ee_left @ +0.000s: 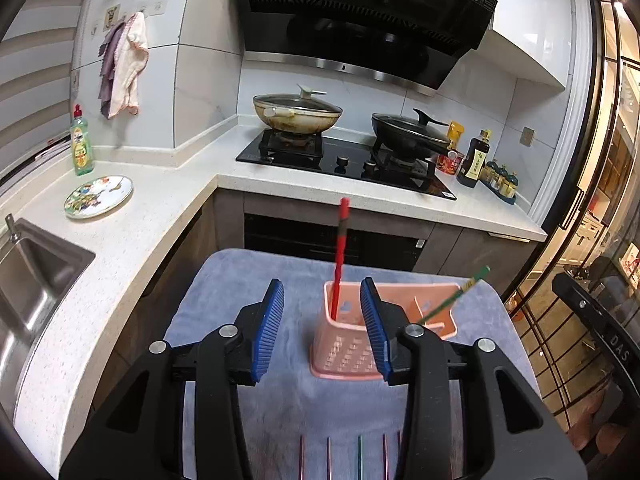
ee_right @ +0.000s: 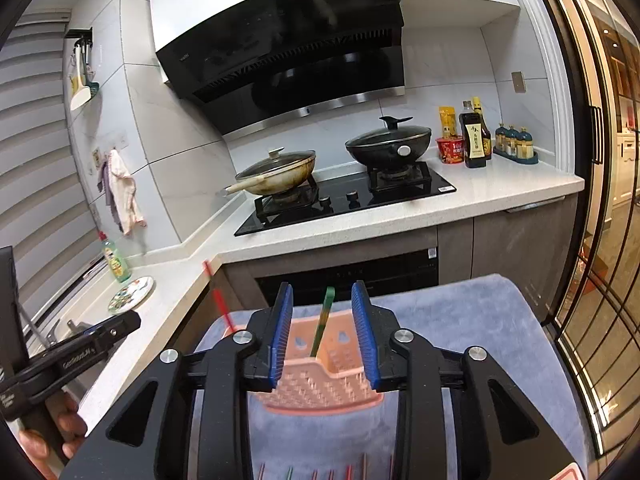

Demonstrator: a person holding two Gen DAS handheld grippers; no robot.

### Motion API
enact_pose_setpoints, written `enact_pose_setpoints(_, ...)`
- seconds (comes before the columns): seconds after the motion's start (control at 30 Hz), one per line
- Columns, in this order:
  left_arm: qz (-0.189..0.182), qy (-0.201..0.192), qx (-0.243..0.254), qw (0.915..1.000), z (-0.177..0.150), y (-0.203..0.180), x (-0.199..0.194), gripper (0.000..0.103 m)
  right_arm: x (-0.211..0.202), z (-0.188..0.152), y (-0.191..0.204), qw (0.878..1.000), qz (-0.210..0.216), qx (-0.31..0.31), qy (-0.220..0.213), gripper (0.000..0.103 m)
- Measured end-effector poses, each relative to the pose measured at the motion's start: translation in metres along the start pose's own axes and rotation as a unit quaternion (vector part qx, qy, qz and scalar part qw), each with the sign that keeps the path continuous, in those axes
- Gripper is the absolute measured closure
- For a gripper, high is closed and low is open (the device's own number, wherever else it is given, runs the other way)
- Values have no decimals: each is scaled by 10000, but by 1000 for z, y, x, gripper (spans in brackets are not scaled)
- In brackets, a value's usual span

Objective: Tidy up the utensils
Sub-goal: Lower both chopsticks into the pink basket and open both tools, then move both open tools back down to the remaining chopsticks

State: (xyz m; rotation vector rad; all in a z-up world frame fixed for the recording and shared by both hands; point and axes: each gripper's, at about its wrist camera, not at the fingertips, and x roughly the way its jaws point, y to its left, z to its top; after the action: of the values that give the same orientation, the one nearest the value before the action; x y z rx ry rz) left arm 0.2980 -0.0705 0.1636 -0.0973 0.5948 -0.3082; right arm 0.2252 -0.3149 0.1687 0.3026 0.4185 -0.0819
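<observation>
A pink perforated utensil holder (ee_left: 346, 344) stands on a grey-blue towel (ee_left: 280, 396). A red chopstick (ee_left: 341, 256) stands in its left compartment and a green chopstick (ee_left: 456, 294) leans out of its right one. My left gripper (ee_left: 322, 330) is open and empty, just in front of the holder's left part. In the right wrist view the holder (ee_right: 320, 384) sits between the open fingers of my right gripper (ee_right: 322, 332), with the green chopstick (ee_right: 323, 322) upright in it and the red chopstick (ee_right: 218, 296) to the left. Several chopsticks (ee_left: 344, 458) lie on the towel near the cameras.
Behind the towel runs a white L-shaped counter (ee_left: 160, 208) with a gas hob (ee_left: 344, 164), a beige wok (ee_left: 298, 114) and a black pan (ee_left: 410, 132). A sink (ee_left: 32, 280), a patterned plate (ee_left: 98, 196) and a soap bottle (ee_left: 82, 146) are at the left. Sauce bottles (ee_left: 476, 158) stand at the right.
</observation>
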Motion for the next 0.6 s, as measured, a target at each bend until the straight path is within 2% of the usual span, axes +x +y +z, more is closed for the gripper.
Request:
enact_pose_setpoints(0.33, 149, 284, 53, 9995, -65, 14, -47, 65, -62, -74, -3, 9984, -132, -261, 490, 70)
enact_pose_setpoints(0.4, 153, 390, 59, 9991, -81, 16, -54, 65, -71, -90, -4, 9976, -135, -288, 616, 66)
enact_pose_setpoints(0.6, 237, 688, 93, 9973, -130, 21, -71, 65, -89, -140, -7, 9935, -354, -490, 966, 65)
